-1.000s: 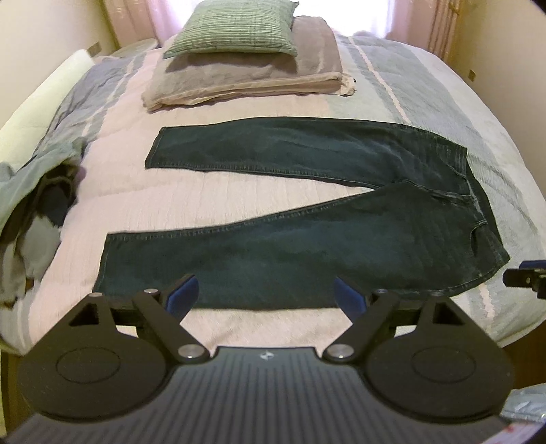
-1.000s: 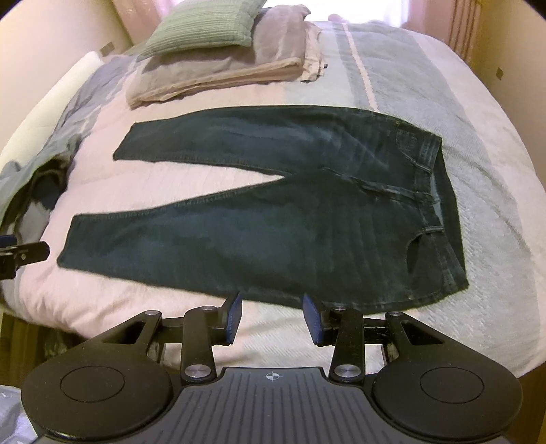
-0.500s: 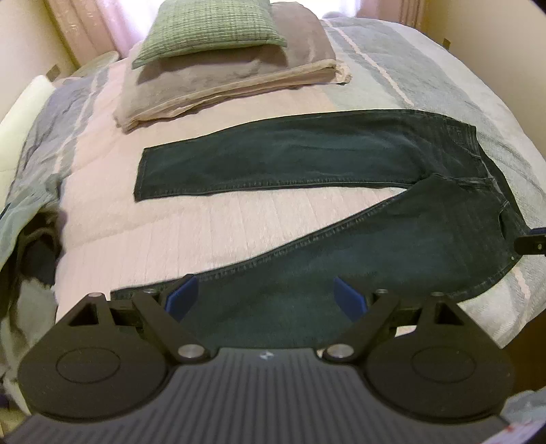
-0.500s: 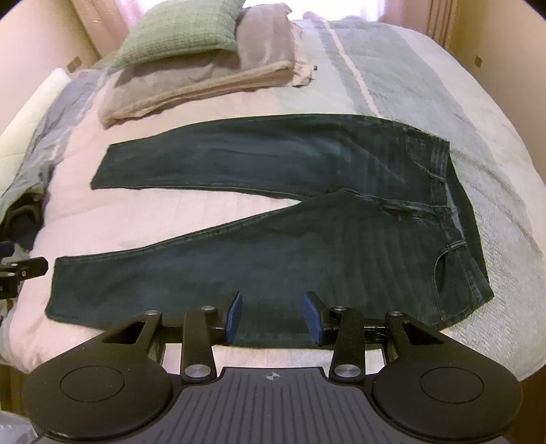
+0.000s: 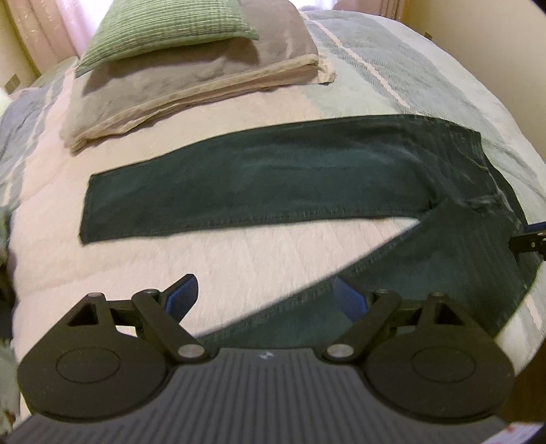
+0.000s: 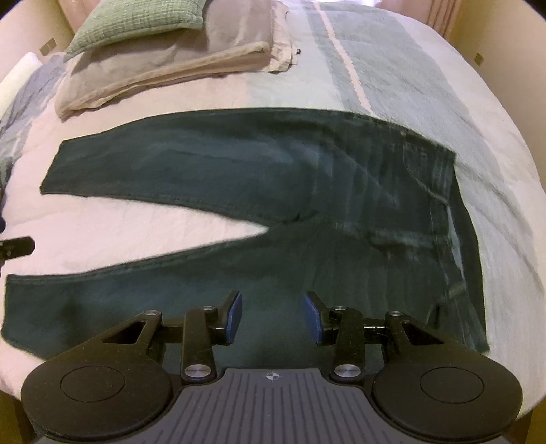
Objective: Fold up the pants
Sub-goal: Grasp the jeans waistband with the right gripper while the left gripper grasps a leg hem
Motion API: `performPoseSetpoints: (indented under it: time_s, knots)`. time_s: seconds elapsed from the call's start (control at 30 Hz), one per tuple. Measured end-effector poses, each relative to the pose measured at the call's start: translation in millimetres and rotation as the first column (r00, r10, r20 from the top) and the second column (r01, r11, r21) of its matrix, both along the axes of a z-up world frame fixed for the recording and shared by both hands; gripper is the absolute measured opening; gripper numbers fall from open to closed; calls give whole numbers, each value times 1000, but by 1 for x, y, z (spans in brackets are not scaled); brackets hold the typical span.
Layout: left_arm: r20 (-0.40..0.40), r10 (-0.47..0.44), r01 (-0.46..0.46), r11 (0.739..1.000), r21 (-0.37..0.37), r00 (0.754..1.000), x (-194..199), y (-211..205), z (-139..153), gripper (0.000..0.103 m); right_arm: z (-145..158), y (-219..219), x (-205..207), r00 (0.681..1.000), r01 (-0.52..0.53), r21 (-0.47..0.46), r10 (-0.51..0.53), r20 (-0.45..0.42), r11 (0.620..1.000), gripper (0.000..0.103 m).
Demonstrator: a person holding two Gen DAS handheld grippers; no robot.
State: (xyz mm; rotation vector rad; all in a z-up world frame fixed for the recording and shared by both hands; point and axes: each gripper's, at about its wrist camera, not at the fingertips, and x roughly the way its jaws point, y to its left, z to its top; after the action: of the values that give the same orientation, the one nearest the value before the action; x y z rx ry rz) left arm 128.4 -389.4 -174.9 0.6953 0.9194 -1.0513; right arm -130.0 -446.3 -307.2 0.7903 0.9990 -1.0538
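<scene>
A bedroom in a home. A made bed (image 6: 392, 68) fills both views, covered by a quilted bedspread in pale pink with grey-green and blue-grey stripes. At the upper left of the frame, a green woven cushion (image 5: 163, 30) rests on a stack of folded grey and beige bedding (image 5: 191, 88). Pink curtains (image 5: 44, 30) hang at the top left edge before a bright window. Cream walls (image 6: 501, 34) with small wall plates border the bed at the upper corners.
</scene>
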Motion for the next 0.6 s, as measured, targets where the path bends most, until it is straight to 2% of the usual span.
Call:
performPoseSetpoints:
  time_s: [0.27,0.4,0.5,0.6]
  knots:
    - [11,-103,104,985,-136,995,52,-95,-65,81,-44,-109,-47,986,-110,-127,125,114,986,37]
    - [64,-175,183,972,-148,982,87,-150,-95,75,-63,-182,-69,971,-190,-193,213,105,963,37]
    - [117,-240,257,952,-166,964,108,-191,-110,73,-77,-230,-72,956,-266,-240,288,62,934,37]
    - [167,-316,339,931,-137,934,125,-230,-130,69,-94,-274,-72,943,-301,-249,327,67,921,37]
